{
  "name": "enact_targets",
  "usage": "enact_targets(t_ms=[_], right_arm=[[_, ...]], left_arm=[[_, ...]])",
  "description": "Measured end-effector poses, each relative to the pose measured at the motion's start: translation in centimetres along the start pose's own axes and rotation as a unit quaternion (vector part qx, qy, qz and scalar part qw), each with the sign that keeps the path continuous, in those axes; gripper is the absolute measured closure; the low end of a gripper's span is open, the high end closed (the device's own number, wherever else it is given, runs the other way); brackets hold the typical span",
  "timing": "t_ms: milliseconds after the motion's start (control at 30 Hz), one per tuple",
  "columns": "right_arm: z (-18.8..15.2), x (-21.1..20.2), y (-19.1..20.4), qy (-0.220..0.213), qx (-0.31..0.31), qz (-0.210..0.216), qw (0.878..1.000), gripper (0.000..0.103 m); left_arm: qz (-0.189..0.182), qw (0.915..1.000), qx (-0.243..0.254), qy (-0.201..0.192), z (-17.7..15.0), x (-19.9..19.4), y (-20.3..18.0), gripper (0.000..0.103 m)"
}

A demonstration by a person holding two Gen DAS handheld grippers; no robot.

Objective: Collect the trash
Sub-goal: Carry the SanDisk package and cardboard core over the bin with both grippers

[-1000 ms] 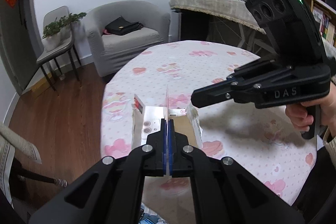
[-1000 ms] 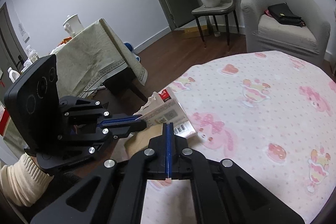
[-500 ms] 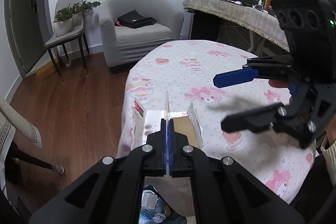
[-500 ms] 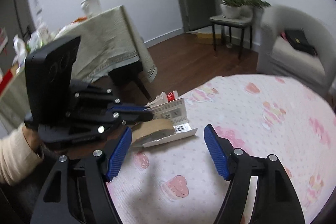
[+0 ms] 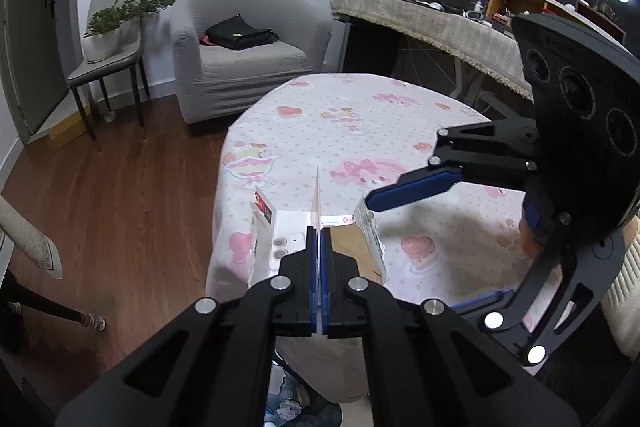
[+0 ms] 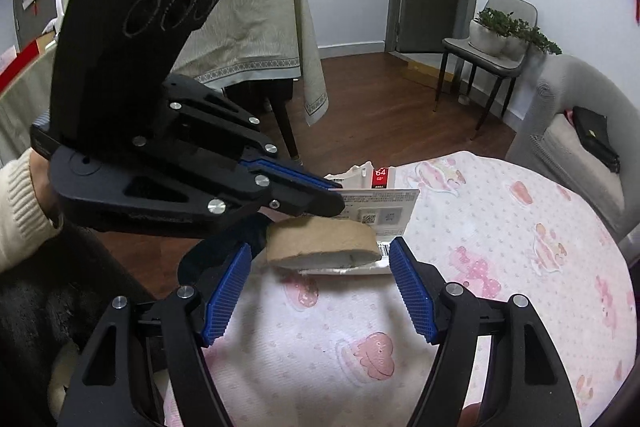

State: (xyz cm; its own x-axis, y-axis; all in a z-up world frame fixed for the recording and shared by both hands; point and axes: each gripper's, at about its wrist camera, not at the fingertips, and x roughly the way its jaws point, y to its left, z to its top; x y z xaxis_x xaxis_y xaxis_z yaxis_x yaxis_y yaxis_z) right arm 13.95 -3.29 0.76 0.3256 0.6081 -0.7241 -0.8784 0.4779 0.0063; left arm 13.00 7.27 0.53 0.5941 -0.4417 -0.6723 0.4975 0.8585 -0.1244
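Trash lies at the tabletop's (image 6: 500, 267) near edge: my left gripper (image 5: 319, 267) has its jaws clamped on the thin upright flap of an opened card package (image 6: 384, 213), beside a flattened brown cardboard tube (image 6: 324, 239). My right gripper (image 6: 320, 291) has just been opening its jaws, nothing between them, facing that tube.

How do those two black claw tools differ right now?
The left gripper is shut, pinching the thin edge of a torn-open package; the right gripper stands open and holds nothing. The left reaches the package from the table's edge; the right faces the flattened cardboard tube without touching it. Both are black with blue pads, each held in a hand.
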Motion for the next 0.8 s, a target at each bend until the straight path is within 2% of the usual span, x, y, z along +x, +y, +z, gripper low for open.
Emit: enact_targets(t_ms=[267,300,333,367,500,633,800], right_arm=[[0.3,1.4,0.5,0.022,-0.007,0.01,1.0,0.03],[0.5,1.5,0.6,0.024,-0.007,0.012,1.0,0.031],[0.6,1.7,0.7,0.025,-0.007,0.012,1.0,0.04],[0.8,1.9,0.7,0.026,-0.007,0.011,1.0,0.042],[1.3,2.3,1.0,0.024,-0.008,0.012,1.0,0.043],[1.6,2.5,1.6,0.018,-0.018,0.016,1.0,0.05],[2.5,3.4,2.8,0.017,-0.034,0.023,0.999,0.052]], left_arm=[[-0.018,0.9998,0.008,0.003,-0.4,-0.4,-0.2,0.101],[-0.02,0.9998,0.007,0.002,-0.4,-0.6,-0.1,0.101],[-0.021,0.9998,0.006,0.002,-0.5,-0.7,0.0,0.101],[-0.022,0.9997,0.005,0.0,-0.5,-0.9,0.2,0.101],[-0.019,0.9998,0.0,-0.002,-0.8,-1.4,0.9,0.101],[-0.007,0.9999,-0.007,-0.003,-1.3,-2.1,1.8,0.101],[0.002,0.9997,-0.025,-0.005,-2.1,-3.2,3.5,0.101]])
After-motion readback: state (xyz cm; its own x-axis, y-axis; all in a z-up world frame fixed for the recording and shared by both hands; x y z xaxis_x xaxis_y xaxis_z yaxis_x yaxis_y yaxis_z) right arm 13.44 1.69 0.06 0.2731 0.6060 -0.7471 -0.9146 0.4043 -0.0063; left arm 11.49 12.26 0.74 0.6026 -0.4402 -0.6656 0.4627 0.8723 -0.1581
